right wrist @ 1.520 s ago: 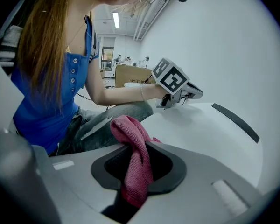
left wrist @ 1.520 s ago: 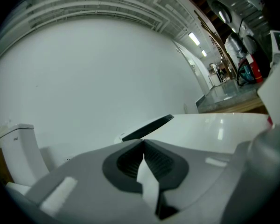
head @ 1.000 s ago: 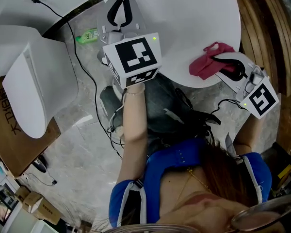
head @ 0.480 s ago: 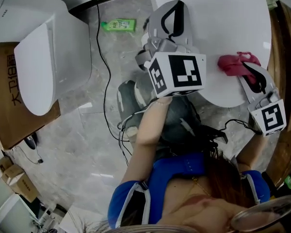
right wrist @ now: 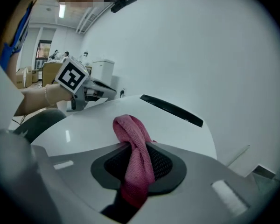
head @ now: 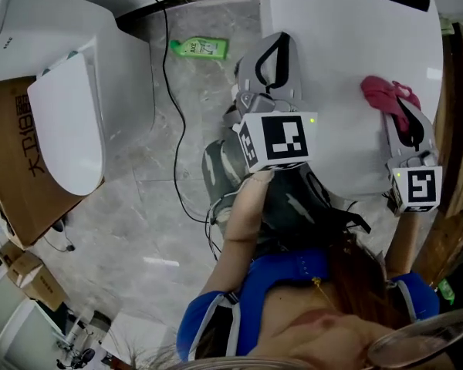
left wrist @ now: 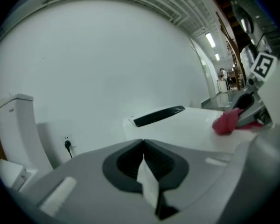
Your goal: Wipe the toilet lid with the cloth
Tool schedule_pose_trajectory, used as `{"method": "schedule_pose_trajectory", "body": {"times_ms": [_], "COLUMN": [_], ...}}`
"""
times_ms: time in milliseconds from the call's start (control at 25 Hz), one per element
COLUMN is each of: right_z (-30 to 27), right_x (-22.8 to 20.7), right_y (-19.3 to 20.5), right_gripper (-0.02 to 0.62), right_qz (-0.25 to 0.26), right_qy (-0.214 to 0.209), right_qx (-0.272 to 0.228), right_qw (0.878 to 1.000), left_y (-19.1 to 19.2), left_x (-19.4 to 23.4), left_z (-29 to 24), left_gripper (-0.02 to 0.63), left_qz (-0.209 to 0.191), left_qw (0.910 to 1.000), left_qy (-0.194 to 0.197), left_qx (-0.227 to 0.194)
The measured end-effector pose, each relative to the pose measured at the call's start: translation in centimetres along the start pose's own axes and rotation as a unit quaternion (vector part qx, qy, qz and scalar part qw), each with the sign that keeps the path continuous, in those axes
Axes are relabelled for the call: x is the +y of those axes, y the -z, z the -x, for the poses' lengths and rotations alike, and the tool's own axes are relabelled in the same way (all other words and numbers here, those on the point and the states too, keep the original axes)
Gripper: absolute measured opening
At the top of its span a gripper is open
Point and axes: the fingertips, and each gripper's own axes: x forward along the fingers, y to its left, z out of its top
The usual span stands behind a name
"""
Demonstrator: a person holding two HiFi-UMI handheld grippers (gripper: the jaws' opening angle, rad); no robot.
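Here, my right gripper [head: 402,118] clamps the pink cloth [head: 380,93] and rests it on the white toilet lid [head: 339,45], ready, I judge, for wiping. My left gripper [head: 276,45] hovers nearby, jaws together and empty, out of the way.

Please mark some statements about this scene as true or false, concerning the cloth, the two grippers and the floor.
1. The right gripper holds the pink cloth between its fingers. True.
2. The cloth lies on the floor. False: it rests on the white toilet lid.
3. A green bottle lies on the floor. True.
4. The left gripper also grips the cloth. False: its fingers are together and it is well apart from the cloth.
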Motion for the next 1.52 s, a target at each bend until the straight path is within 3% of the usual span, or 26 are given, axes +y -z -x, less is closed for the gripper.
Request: {"method": "schedule_pose_trajectory", "body": {"times_ms": [120,280,480,600,760,880,1040,1160,1320,1440,1520], "right_z": [-0.4,-0.8,-0.7,1.9,8.4,16.4,28.7,37.9,47.5,52.9,55.5], "right_x": [-0.2,0.0,-1.1,-0.6,-4.0,-7.1,-11.2,-12.4,-14.0,-14.6,-14.4], "right_y": [0.1,-0.3,-0.5,-1.7,-11.7,-20.8,-29.8,-33.3,-35.1,-35.5,-36.1], "right_gripper": [0.078,0.078,0.078,0.074,0.074,0.074,0.075,0.075,0.077,0.077,0.077], "right_qz": [-0.008,-0.057,-0.110,-0.145,-0.150,-0.172,-0.191,-0.197,-0.179,-0.196,-0.204], "right_qy": [0.008,-0.027,-0.056,-0.061,-0.048,-0.036,-0.018,-0.002,0.072,0.134,0.151], "right_qx": [0.015,0.046,0.099,0.126,0.053,-0.032,-0.130,-0.179,-0.213,-0.234,-0.253], "right_qw": [1.000,0.997,0.987,0.979,0.986,0.984,0.973,0.964,0.958,0.943,0.934], "left_y": [-1.3,-3.1,-8.7,-13.9,-23.3,-29.8,-37.5,-40.9,-43.4,-44.4,-44.6], "left_x": [2.3,2.9,2.1,1.4,1.9,1.7,0.2,-1.3,-2.0,-2.0,-2.0], "left_z": [0.7,4.4,11.1,16.8,23.3,28.7,34.3,38.0,41.5,43.6,45.2], "left_gripper": [0.003,0.003,0.003,0.003,0.003,0.003,0.003,0.003,0.002,-0.005,-0.007], "left_qz": [0.002,-0.001,-0.006,0.043,0.129,0.138,0.134,0.121,0.112,0.120,0.131], "left_qw": [0.9996,0.9952,0.9875,0.9836,0.9802,0.9806,0.9800,0.9801,0.9820,0.9828,0.9823], "left_qy": [0.001,0.027,0.072,0.093,0.099,0.109,0.142,0.157,0.151,0.139,0.132], "left_qx": [0.027,0.095,0.140,0.148,0.113,0.086,0.040,0.015,-0.011,-0.022,-0.023]}}
